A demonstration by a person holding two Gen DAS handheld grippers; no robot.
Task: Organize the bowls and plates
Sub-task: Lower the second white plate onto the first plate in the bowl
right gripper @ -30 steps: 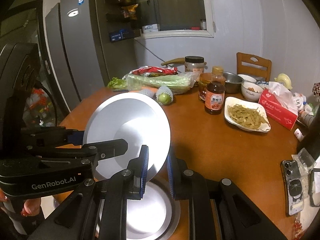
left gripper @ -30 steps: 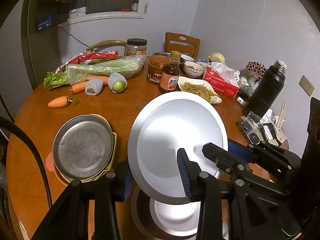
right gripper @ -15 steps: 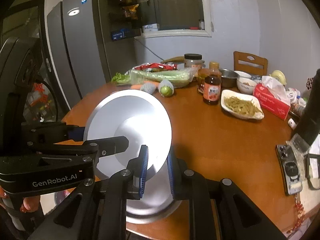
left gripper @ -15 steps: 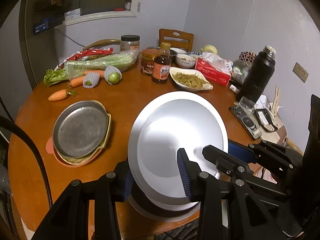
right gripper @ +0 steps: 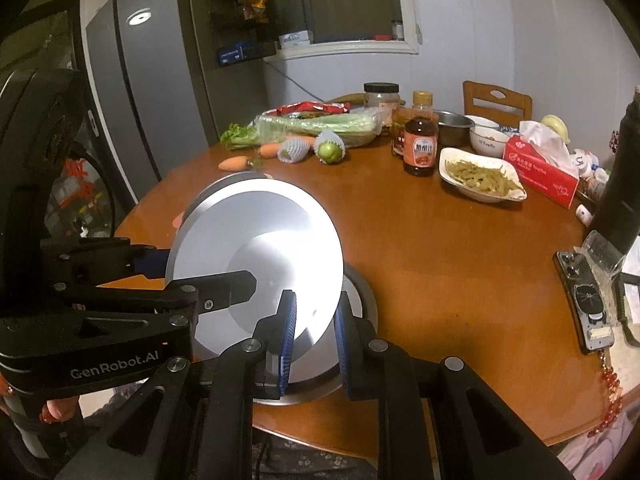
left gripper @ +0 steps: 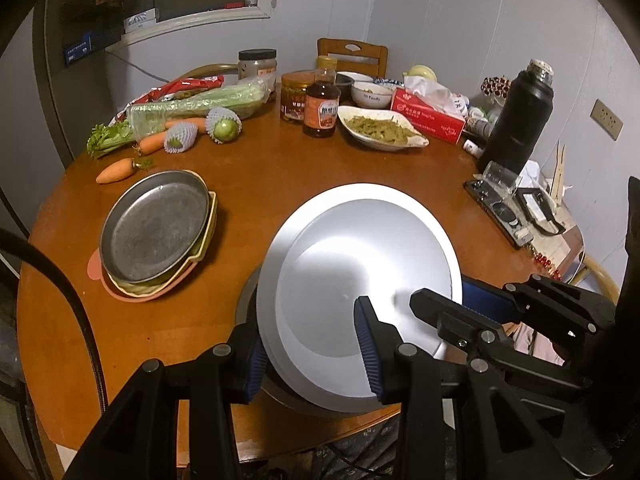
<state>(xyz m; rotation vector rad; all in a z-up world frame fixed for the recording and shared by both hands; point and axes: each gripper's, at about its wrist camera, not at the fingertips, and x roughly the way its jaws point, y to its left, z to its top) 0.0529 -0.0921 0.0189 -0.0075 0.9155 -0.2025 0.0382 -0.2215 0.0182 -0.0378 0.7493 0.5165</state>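
Both grippers pinch 1 tilted white plate (left gripper: 360, 272): left gripper (left gripper: 308, 356) on its near rim, right gripper (right gripper: 314, 332) on its edge, above a metal dish (right gripper: 360, 292).

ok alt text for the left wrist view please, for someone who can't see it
Two hand-held grippers hold a tilted silver plate by its rim over another plate near the front edge of a round wooden table: the left hand-held gripper from below, the right hand-held gripper from the right. A stack of plates sits to the left; vegetables, jars and food crowd the far side.
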